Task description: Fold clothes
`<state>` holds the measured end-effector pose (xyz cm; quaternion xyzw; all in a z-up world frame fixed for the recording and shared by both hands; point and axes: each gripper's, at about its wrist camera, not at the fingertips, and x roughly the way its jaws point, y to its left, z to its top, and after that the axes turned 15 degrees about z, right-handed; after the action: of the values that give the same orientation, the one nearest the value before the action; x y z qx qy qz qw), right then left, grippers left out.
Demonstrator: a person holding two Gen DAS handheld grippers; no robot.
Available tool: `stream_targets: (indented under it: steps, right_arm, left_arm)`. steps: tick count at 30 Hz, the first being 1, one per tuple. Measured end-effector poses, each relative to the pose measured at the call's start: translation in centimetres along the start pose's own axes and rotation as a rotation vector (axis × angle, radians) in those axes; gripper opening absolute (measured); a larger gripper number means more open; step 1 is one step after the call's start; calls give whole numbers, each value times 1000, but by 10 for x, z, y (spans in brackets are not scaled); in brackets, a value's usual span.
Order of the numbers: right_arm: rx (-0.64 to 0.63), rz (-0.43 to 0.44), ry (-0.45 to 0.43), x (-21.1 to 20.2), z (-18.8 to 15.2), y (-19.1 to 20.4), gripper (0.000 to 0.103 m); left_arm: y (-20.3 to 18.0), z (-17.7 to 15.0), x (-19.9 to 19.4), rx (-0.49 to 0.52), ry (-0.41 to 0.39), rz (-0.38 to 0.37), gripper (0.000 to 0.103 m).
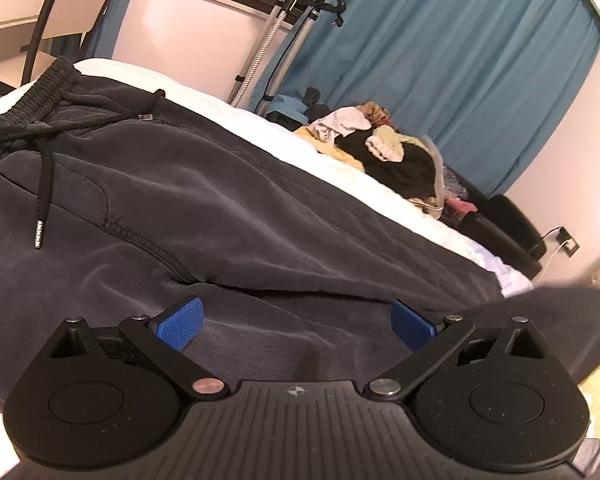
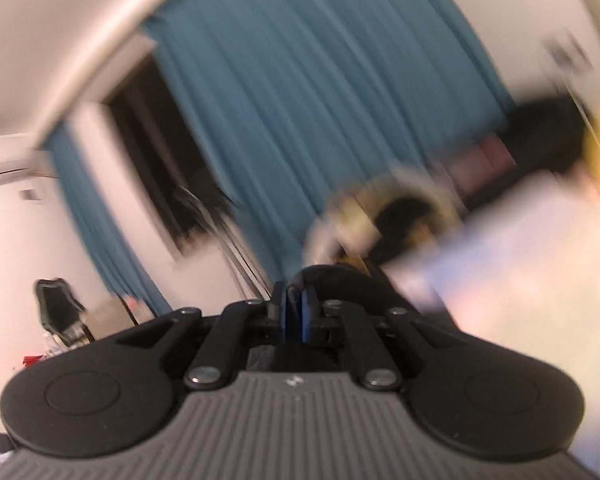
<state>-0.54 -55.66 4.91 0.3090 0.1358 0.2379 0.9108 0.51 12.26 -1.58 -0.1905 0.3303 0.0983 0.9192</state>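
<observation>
Dark grey drawstring trousers (image 1: pixel 188 208) lie spread on the white bed (image 1: pixel 380 184), waistband at the upper left. My left gripper (image 1: pixel 296 314) hovers low over the trouser cloth near the crotch seam, open, with its blue pads (image 1: pixel 180 322) wide apart and nothing between them. At the right edge a blurred fold of the trousers (image 1: pixel 560 320) is lifted off the bed. In the right wrist view, which is motion-blurred, my right gripper (image 2: pixel 294 304) has its blue pads pressed together on a dark fold of the trousers (image 2: pixel 332 276) that arches just beyond the tips.
A pile of mixed clothes (image 1: pixel 380 148) sits at the bed's far side. Behind it hang teal curtains (image 1: pixel 460 60), with a stand of metal poles (image 1: pixel 276 40) by the wall. A chair (image 1: pixel 60 20) stands at the upper left and a black stool (image 1: pixel 508 228) at the right.
</observation>
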Motion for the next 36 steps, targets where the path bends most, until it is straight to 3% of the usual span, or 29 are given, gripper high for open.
stream_targets:
  steps: [3,5,6,8,10,11,12,14,17,21,22,24,25,28,32,36]
  right_arm:
    - [157,-208,180,-29,-47,-64,9]
    - [242,-251,295,-36,-78,-98,13]
    - [260,-265,322,-39,-89,-108,20]
    - [254,-308,305,-42,-96,-116,25]
    - [245,-295,247,-41,-88,-119,44]
    - [237,-297,207,-39,-80,-121,63]
    - [224,-303,169,-36,-72,-123,69]
    - [188,-292,147,-19,-57,-125,68]
    - [134,-290,199,21,-45,-132,68]
    - [174,-299,227,75,-46,-161,64]
    - [194,-295,245,87,-50,-165,59]
    - [218,-284,283,105,-56,-167,18]
    - [206,-276,287,110,-58,-159,10]
    - [61,-246,218,119,-52,-125,6]
    - [18,-240,7,107,-27,-109,5]
    - [7,-323,73,126,-38,-124,5]
  left_arm:
    - [-2,0,1,10,5,-8,101]
    - [-5,-1,2,22,10,-7,101]
    - [-7,-1,2,26,13,-7,101]
    - [-8,-2,2,33,15,2,101]
    - [-9,-3,2,40,16,13,101]
    - [-9,-3,3,43,16,19,101]
    - [-9,-3,3,44,18,24,101]
    - [-10,-3,6,47,19,32,101]
    - [-11,-3,10,53,18,49,101]
    - [-11,-3,12,56,15,74,101]
    - [-11,-3,11,58,13,78,101]
    - [-11,-3,10,63,9,82,101]
    - [-11,-4,10,65,8,82,101]
    - [-10,-3,11,62,12,78,101]
    - [-11,-3,13,63,2,93,101]
    - [-9,-3,11,54,-16,86,101]
